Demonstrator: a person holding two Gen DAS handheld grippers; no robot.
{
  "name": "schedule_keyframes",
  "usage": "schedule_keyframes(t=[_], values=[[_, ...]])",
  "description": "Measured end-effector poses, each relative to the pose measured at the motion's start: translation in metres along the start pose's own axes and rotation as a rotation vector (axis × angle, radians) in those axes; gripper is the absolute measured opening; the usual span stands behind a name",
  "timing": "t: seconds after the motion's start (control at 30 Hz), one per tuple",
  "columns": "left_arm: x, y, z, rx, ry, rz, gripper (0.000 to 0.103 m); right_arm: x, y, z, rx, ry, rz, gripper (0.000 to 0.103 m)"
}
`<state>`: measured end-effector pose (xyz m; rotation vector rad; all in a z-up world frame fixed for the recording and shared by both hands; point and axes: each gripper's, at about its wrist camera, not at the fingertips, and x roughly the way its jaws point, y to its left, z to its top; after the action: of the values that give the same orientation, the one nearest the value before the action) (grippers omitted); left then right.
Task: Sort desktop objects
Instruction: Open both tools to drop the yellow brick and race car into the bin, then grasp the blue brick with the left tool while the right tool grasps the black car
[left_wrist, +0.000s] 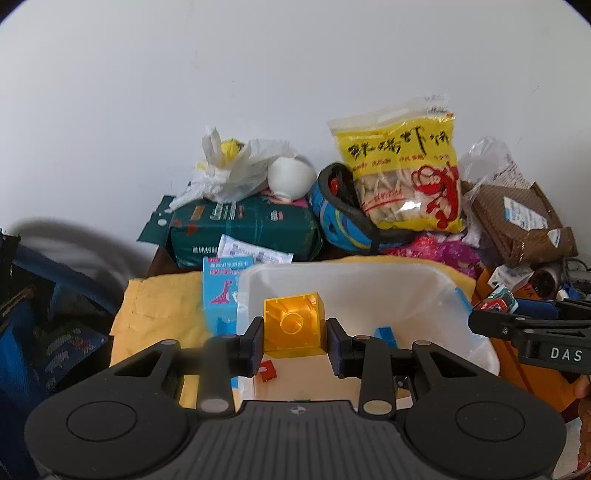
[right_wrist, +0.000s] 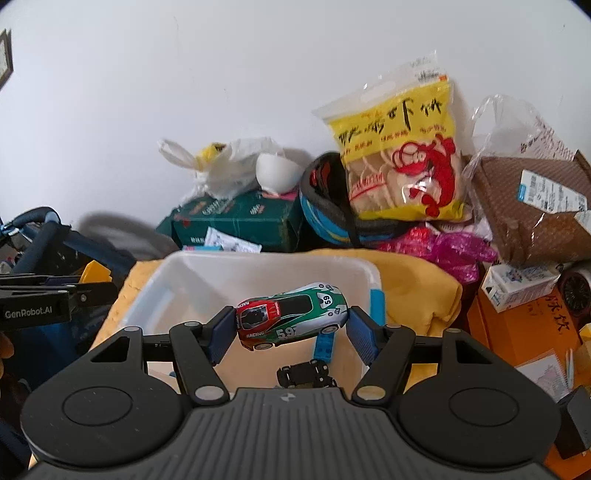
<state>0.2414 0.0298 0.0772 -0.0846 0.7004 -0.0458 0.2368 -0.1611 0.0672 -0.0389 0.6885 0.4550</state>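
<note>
My left gripper (left_wrist: 295, 341) is shut on a clear yellow toy block (left_wrist: 293, 325) and holds it above the white plastic bin (left_wrist: 436, 284). A small red brick (left_wrist: 267, 370) and a blue brick (left_wrist: 386, 334) lie in the bin. My right gripper (right_wrist: 288, 334) is shut on a green, red and white toy race car (right_wrist: 291, 319) numbered 59, held over the same bin (right_wrist: 184, 280). A black toy car (right_wrist: 304, 373) and a blue brick (right_wrist: 324, 345) lie on the bin floor below it.
The bin sits on a yellow cloth (right_wrist: 417, 291). Behind it stand a green box (left_wrist: 240, 229), a white plastic bag (left_wrist: 229, 170), a blue helmet (left_wrist: 343, 221), a yellow snack bag (left_wrist: 402, 166) and a brown parcel (left_wrist: 517, 218). A blue dinosaur box (left_wrist: 221, 291) stands left of the bin. An orange box (right_wrist: 524, 332) is at right.
</note>
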Motion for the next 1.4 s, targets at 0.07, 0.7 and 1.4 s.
schedule_keyframes(t=[0.07,0.7,1.4], values=[[0.008,-0.002,-0.001,0.011,0.015,0.007,0.038,0.009,-0.001,0.0,0.015,0.022,-0.004,0.068],[0.016,0.019,-0.047,0.031,0.065,0.054,0.061,0.02,-0.007,-0.02,0.014,0.047,-0.034,0.081],[-0.022,-0.019,-0.217,0.134,0.192,-0.087,0.056,-0.029,-0.006,-0.2,0.017,0.245,-0.048,0.071]])
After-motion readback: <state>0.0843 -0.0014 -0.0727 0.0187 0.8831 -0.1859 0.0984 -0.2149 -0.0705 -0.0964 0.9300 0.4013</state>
